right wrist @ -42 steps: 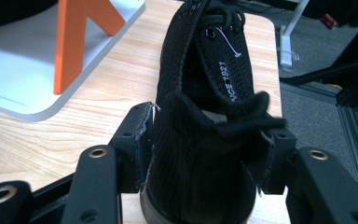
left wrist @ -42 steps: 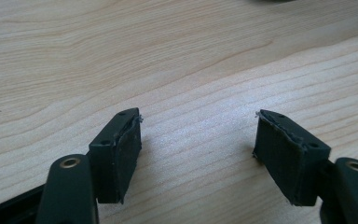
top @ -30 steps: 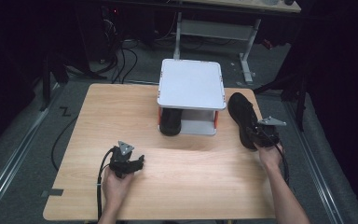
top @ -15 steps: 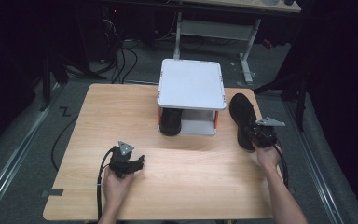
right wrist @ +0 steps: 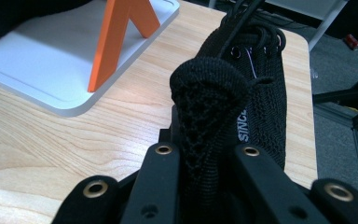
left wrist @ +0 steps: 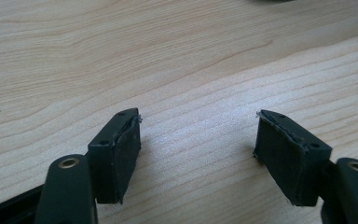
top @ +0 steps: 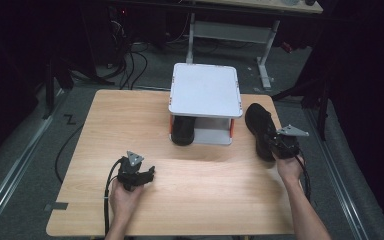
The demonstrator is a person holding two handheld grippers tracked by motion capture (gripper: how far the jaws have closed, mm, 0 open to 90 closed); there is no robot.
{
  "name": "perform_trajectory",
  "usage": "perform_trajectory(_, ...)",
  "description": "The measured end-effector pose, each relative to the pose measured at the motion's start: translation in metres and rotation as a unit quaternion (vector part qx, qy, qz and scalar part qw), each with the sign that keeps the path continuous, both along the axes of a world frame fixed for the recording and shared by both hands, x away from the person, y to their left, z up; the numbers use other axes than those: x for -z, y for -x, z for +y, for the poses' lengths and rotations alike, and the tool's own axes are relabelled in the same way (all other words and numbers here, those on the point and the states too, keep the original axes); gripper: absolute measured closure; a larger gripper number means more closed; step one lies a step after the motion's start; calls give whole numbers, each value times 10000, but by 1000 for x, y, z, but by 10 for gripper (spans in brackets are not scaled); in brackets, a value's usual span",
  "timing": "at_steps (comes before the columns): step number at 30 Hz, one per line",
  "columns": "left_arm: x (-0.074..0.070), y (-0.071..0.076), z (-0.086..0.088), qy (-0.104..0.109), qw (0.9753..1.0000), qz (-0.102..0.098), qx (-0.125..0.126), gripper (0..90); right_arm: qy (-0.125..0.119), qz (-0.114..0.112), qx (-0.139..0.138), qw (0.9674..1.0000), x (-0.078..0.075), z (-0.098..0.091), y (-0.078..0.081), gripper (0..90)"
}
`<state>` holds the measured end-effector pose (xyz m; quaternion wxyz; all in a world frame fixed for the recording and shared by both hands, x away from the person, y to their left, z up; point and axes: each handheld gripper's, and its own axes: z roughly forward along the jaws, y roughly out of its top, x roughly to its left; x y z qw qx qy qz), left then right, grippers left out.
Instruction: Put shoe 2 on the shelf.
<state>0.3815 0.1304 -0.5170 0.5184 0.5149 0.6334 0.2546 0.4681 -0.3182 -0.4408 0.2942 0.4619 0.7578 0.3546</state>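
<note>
A black knit shoe (top: 258, 124) lies on the right part of the wooden table (top: 130, 120), toe pointing away from me. My right gripper (top: 275, 146) is at its heel. In the right gripper view the jaws have just been closing, and my right gripper (right wrist: 205, 156) is shut on the heel collar of the shoe (right wrist: 261, 88), the fabric bunched between them. My left gripper (top: 147, 175) rests on the table at the front left. Its pads (left wrist: 121, 154) stand apart over bare wood, so my left gripper (left wrist: 198, 140) is open and holds nothing.
A white shelf (top: 205, 90) on orange legs (right wrist: 116, 42) stands at the table's back middle, just left of the held shoe. A second black shoe (top: 182, 131) sits under it. The table's right edge runs close beside the held shoe. Cables trail from both grippers.
My right hand has crept slightly toward the shoe's heel. The left gripper, the shelf and both shoes stay where they were.
</note>
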Motion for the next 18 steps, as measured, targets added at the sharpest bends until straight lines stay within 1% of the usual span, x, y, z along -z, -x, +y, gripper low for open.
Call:
perform_trajectory(7,0,0,0,-1,10000,3,2,310,8,-57,-62,10000,-7,0,6,851)
perform_trajectory(12,0,0,0,2,10000,3,2,310,-48,-117,-107,9999,-13,-1,12,852)
perform_trajectory(15,0,0,0,-1,10000,3,4,309,-87,-205,-175,9996,-18,-2,19,852)
perform_trajectory(18,0,0,0,0,10000,3,3,309,-75,-258,-226,9994,-21,-1,22,852)
